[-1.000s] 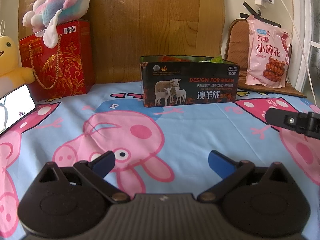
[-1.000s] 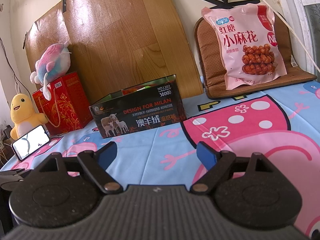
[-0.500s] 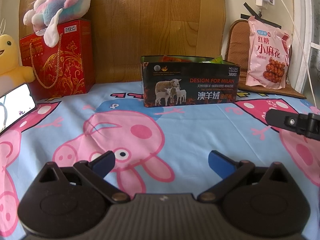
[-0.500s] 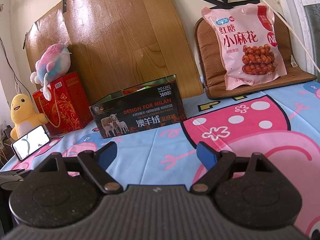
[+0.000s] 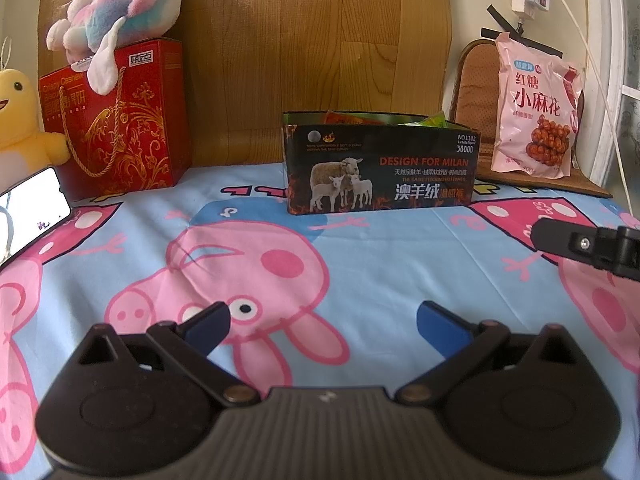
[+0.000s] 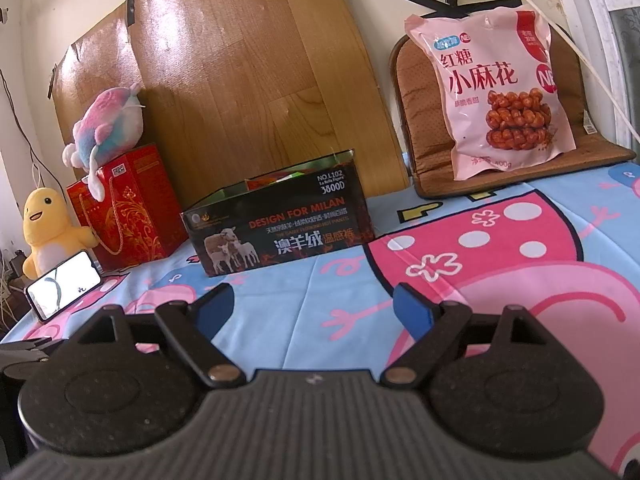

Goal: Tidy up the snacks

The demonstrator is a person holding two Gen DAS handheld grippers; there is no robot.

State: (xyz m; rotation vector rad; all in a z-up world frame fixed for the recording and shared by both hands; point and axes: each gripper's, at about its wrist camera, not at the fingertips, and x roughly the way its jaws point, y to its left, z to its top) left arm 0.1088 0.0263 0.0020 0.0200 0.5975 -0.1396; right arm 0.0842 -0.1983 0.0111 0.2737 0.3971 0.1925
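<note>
Both claws sit low over the cartoon-pig sheet (image 5: 360,264), and neither has anything in it. The left claw (image 5: 322,320) is spread wide, its blue fingertips (image 5: 208,326) well apart with only pink pig print between them. Same for the right claw (image 6: 312,310): released, blue pads (image 6: 412,312) apart, nothing gripped. From the left wrist view you can also catch a black piece of the right claw poking in at the right edge.

The snacks are all toward the back. A dark box (image 5: 380,170) with sheep printed on it (it says DESIGN FOR MILAN, so not really a snack box) stands upright on the sheet in front of the wooden board (image 5: 312,52), well ahead of both claws. Orange and green packets (image 5: 434,121) peek over its open top, can't tell how many. To the right of it, a big pink snack bag (image 6: 500,92) of brown twisted dough sticks leans upright against a brown cushion (image 6: 416,120).

Over on the left there's a red gift bag (image 5: 120,120) with a pink-and-blue plush fish (image 5: 124,4) lying on top, a yellow plush duck (image 6: 46,232) just beside it, and a phone (image 6: 62,284) propped up with its screen lit.
</note>
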